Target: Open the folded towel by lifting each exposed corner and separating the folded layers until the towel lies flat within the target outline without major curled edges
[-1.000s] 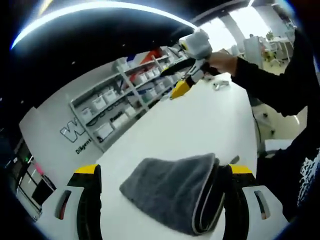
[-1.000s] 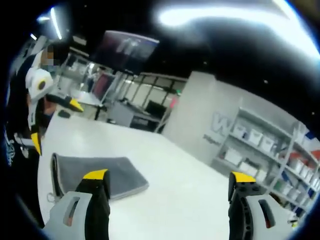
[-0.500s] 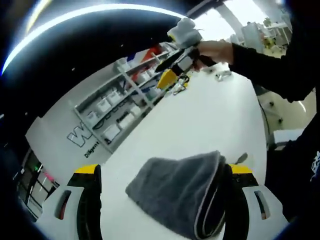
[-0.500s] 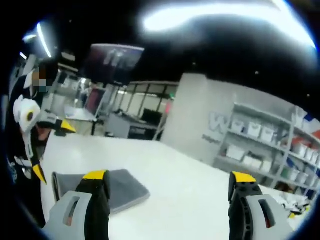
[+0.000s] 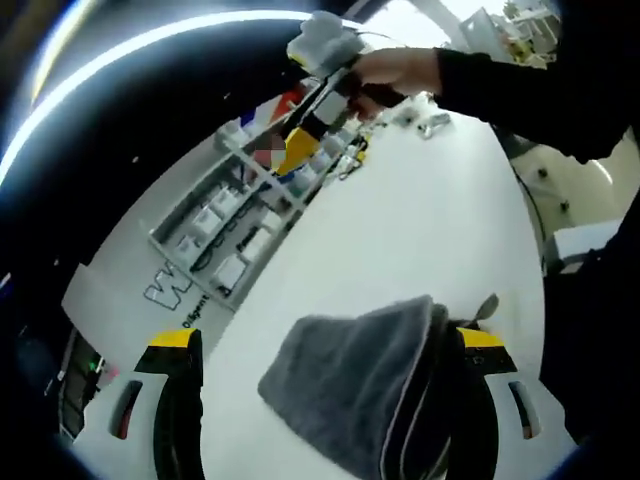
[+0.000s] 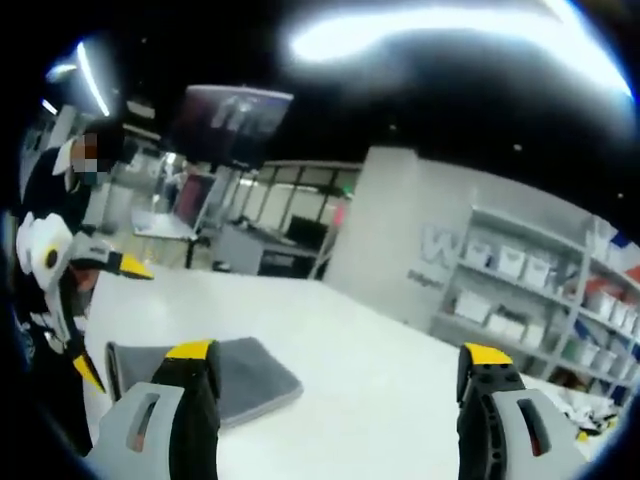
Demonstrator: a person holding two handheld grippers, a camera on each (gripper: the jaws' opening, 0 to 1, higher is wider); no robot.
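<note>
A folded grey towel lies on the white table. Its stacked, light-trimmed edges sit against the right jaw of my left gripper, which is open with the towel between its yellow-tipped jaws. A small hanging loop sticks out at the towel's corner. In the right gripper view the towel lies low on the left, partly behind the left jaw of my open right gripper. The left gripper hovers at the towel's far-left end. A hand holds the right gripper high above the table's far end.
Shelves with white bins line the wall past the table's left side, and they also stand on the right. Small metal objects lie at the table's far end. A person in dark sleeves stands along the right.
The left gripper view has tilted and drawn slightly nearer the towel. The right gripper has lifted higher and farther from the table. The towel lies folded as before.
</note>
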